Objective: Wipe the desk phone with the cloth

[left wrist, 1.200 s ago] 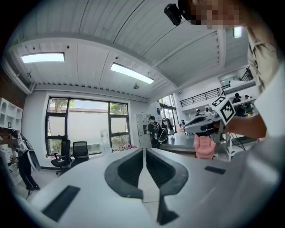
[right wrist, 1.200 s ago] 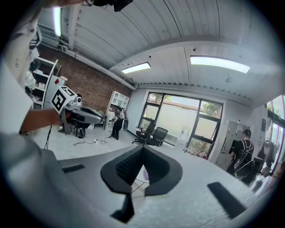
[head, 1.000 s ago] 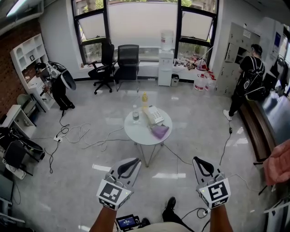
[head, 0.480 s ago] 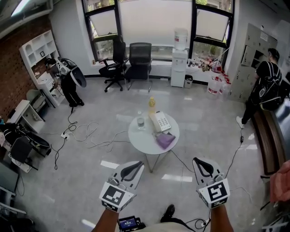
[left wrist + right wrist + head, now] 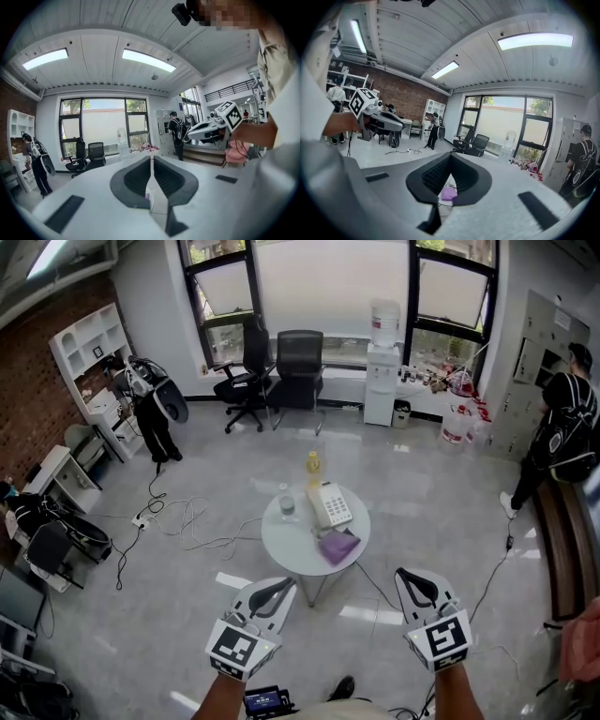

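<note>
A white desk phone (image 5: pixel 329 505) lies on a small round white table (image 5: pixel 291 538) in the middle of the head view. A purple cloth (image 5: pixel 338 546) lies crumpled on the table just in front of the phone; a bit of the purple cloth (image 5: pixel 449 193) shows below the right jaws. My left gripper (image 5: pixel 278 586) and right gripper (image 5: pixel 410 578) are held level in front of me, short of the table, both shut and empty. In the left gripper view the left gripper (image 5: pixel 151 161) has its jaws together.
A clear water bottle (image 5: pixel 286 502) and a yellow bottle (image 5: pixel 313 467) stand on the table beside the phone. Cables (image 5: pixel 202 521) trail over the floor left of the table. Office chairs (image 5: pixel 298 359), a water dispenser (image 5: pixel 382 376), and a standing person (image 5: pixel 561 435) are farther off.
The table with the phone and cloth has come nearer and sits lower in the head view. Both grippers stay shut, side by side.
</note>
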`<action>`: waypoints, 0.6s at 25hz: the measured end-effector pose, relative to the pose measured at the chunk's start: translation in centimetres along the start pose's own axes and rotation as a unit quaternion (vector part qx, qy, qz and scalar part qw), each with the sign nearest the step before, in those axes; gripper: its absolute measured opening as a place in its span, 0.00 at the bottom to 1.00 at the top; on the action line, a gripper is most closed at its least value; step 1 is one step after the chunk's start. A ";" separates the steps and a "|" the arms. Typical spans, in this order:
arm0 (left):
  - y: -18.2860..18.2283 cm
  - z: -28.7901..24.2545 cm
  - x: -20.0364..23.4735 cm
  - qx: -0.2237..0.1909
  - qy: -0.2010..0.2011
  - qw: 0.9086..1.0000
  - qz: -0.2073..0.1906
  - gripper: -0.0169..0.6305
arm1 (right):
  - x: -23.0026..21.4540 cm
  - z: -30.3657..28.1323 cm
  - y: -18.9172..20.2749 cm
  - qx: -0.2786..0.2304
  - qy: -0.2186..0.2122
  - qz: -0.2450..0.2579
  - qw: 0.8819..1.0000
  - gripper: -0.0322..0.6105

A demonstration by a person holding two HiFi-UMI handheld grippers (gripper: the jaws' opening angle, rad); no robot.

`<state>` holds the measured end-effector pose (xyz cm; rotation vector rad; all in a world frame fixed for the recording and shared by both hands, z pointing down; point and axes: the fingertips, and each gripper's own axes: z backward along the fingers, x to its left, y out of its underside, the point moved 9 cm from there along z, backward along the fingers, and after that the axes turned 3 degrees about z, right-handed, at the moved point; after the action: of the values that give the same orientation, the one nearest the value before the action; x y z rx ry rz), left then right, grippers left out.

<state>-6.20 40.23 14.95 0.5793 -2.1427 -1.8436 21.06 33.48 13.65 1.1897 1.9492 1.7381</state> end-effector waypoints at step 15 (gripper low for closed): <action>-0.7 -8.7 -1.1 0.025 0.006 1.000 -0.015 0.06 | -7.3 -1.6 4.1 0.000 -0.007 -0.024 1.000 0.04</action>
<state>-1.27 32.98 15.76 0.6349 -2.1895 -1.8028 26.11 26.92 15.59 1.1417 1.9536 1.7022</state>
